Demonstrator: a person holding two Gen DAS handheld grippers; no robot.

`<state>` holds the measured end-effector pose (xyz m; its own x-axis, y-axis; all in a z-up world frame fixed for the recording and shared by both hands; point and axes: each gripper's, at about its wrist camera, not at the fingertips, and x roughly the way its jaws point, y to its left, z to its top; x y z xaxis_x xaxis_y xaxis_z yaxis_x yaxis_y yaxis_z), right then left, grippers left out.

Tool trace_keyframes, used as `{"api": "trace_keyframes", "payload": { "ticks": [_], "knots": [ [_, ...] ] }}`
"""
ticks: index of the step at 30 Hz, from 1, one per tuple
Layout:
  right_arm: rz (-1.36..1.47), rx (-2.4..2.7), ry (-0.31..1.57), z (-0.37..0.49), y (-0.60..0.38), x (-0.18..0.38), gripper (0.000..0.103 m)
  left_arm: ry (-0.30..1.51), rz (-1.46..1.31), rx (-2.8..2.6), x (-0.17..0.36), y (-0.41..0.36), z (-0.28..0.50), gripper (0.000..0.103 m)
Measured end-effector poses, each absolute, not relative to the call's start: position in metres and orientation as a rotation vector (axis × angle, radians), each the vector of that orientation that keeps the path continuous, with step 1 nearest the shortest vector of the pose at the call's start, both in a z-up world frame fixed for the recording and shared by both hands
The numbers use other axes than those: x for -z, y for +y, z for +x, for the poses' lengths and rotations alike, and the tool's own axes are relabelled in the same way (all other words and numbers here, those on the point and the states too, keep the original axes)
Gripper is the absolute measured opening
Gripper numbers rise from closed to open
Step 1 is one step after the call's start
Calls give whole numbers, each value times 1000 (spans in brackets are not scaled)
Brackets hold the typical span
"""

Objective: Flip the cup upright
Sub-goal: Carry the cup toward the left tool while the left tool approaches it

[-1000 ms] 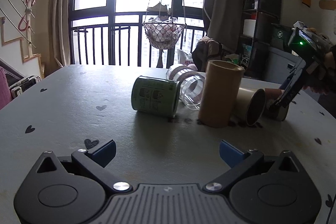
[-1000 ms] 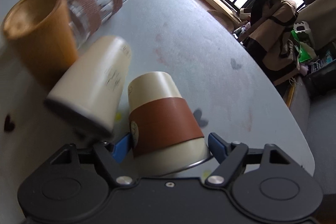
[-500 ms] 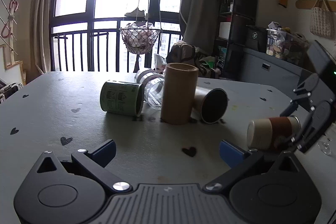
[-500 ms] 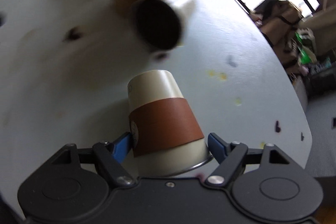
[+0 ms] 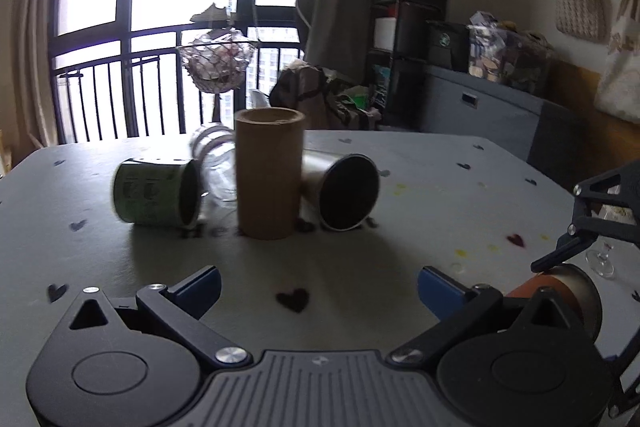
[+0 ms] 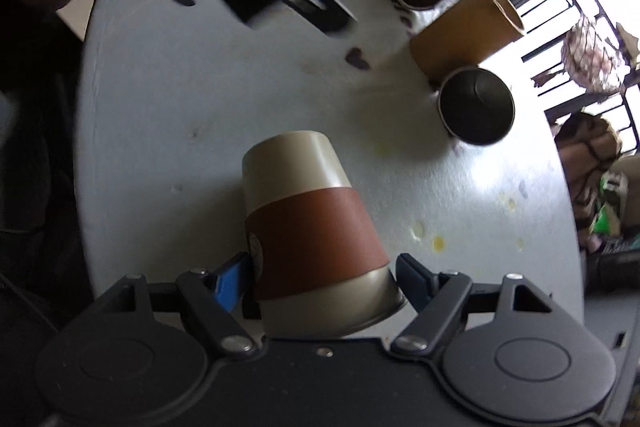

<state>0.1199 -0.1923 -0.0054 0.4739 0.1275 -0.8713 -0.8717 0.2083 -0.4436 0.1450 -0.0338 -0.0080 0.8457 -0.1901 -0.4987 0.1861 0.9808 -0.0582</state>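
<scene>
Daylight from the balcony window falls across a pale table (image 5: 440,195) printed with small hearts. From the left wrist view, left to right: a green can (image 5: 154,193) on its side, a clear glass (image 5: 214,163) lying behind it, a tall brown tube (image 5: 269,173) standing upright, and a metal cup (image 5: 344,191) tipped over with its dark mouth toward the camera. The left tool (image 5: 318,285) hangs low over the table, jaws spread wide around nothing. Farthest right, the right tool (image 6: 322,277) is clamped on the sleeved cup (image 6: 308,223) near its rim, so the cup's long axis runs straight out along the fingers, base pointing away and down toward the table, mouth back at the tool. The right hand alone carries it; righting it seems to need the wrist turned until the base faces the table squarely.
</scene>
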Motion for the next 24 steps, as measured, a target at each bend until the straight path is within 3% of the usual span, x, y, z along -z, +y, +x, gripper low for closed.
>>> {"api": "trace_keyframes", "payload": {
  "ticks": [5, 11, 24],
  "knots": [
    [-1170, -748, 719, 107, -194, 8, 96, 563, 23, 262, 15, -53, 174, 103],
    [-1001, -567, 616, 94, -217, -1, 96, 615, 64, 312, 27, -65, 189, 103],
    [-630, -221, 576, 113, -259, 17, 95, 694, 110, 398, 36, -67, 162, 103]
  ]
}}
